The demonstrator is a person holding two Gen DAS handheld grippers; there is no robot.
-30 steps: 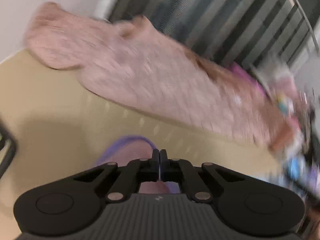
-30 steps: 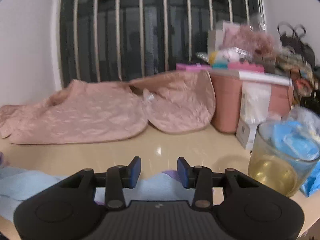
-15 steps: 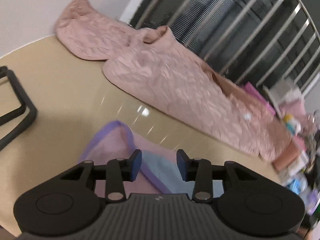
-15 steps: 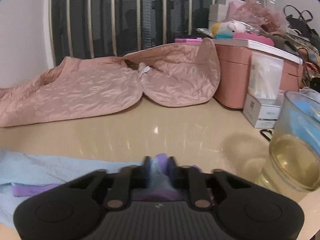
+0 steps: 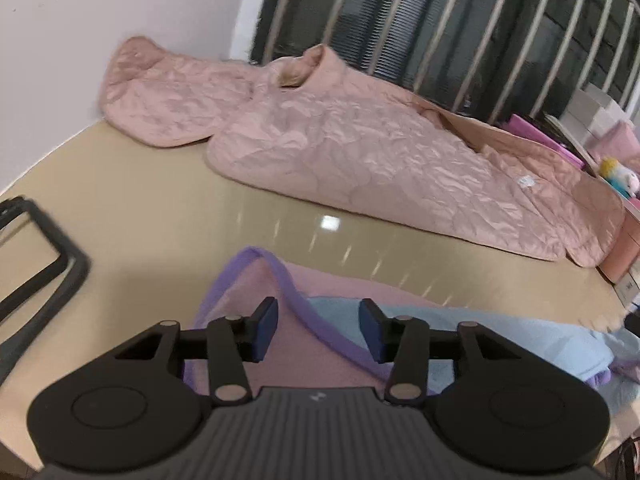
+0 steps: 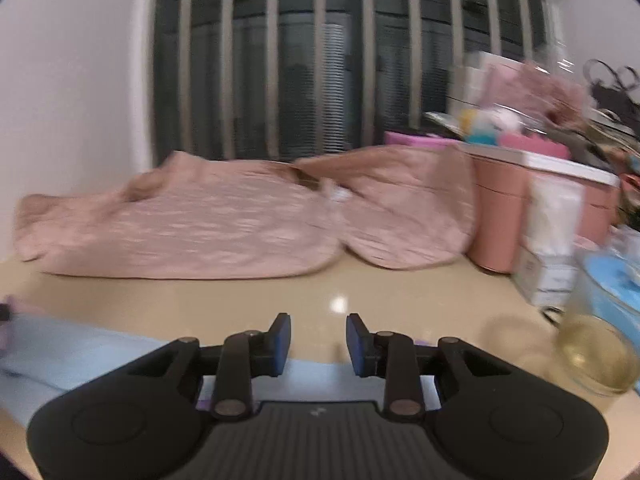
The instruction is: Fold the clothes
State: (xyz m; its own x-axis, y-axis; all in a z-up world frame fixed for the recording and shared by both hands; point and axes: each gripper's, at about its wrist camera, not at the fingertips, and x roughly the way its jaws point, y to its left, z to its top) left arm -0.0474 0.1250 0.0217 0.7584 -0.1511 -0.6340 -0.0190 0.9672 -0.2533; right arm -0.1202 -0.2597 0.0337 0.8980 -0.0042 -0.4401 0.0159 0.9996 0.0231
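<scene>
Right claw [image 6: 314, 344] has let go since half a second ago, when it was pinched on the purple edge; jaws now spread, nothing between them. Left claw [image 5: 318, 328] also released, as it was then, hovering over the small garment [image 5: 460, 336], pink and light blue with purple trim [image 5: 288, 276], lying flat on the beige counter [image 5: 160, 208] right under both claws. In the right wrist view its blue part [image 6: 80, 352] runs off to the left. Pink quilted jacket [image 5: 360, 148] is spread along the counter's far edge by the barred window. Glass of yellowish liquid [image 6: 596, 352] sits to the right, near a pink bin [image 6: 500, 220]. Right view blurred.
</scene>
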